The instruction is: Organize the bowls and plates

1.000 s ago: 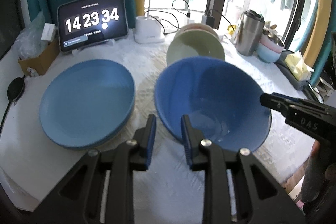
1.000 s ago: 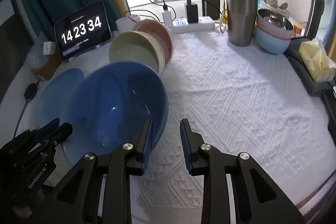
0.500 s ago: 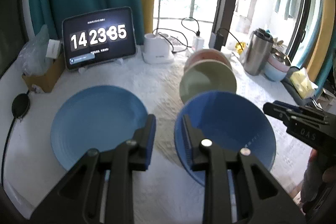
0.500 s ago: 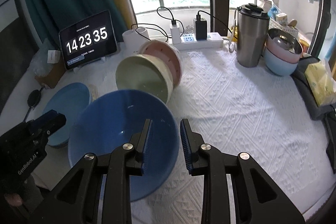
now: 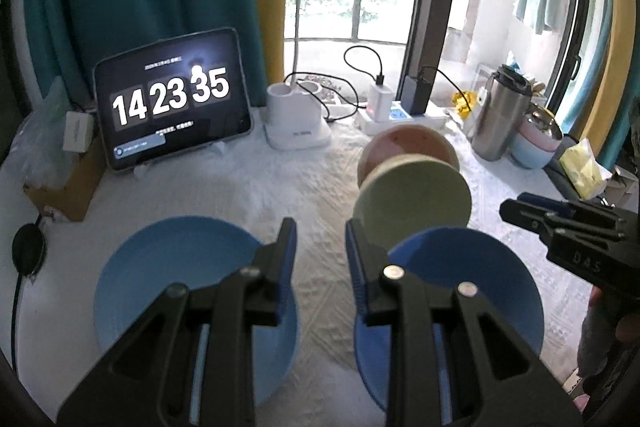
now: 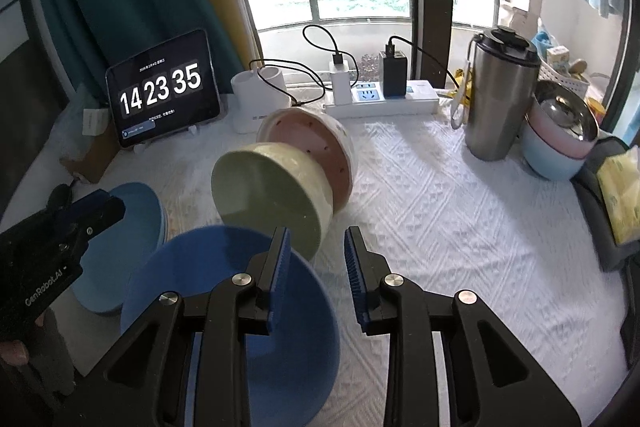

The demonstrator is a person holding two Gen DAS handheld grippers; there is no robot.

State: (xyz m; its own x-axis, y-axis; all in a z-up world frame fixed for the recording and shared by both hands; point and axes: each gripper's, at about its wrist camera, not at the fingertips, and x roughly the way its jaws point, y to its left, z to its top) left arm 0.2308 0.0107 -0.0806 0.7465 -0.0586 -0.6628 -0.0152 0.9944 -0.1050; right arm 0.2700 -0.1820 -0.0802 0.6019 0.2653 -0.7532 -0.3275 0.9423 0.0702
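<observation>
My left wrist camera looks forward and down along its own fingers from above the near table edge, facing the window. My right wrist camera sits just to its right, aimed the same way. Both views share the blue bowl (image 5: 472, 279) (image 6: 192, 275), the tilted green bowl (image 5: 416, 195) (image 6: 264, 195), the clock tablet (image 5: 172, 99) (image 6: 162, 89) and the steel tumbler (image 5: 502, 119) (image 6: 500, 99); each also catches the other gripper at its edge.

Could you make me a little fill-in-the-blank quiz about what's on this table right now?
1. The clock on the tablet reads 14 23 ____.
2. The green bowl leans against a ____ bowl.
3. The jaws of the left gripper hold ____.
4. The steel cup stands to the ____ of the power strip in the right wrist view.

Missing words: 35; pink; nothing; right
</observation>
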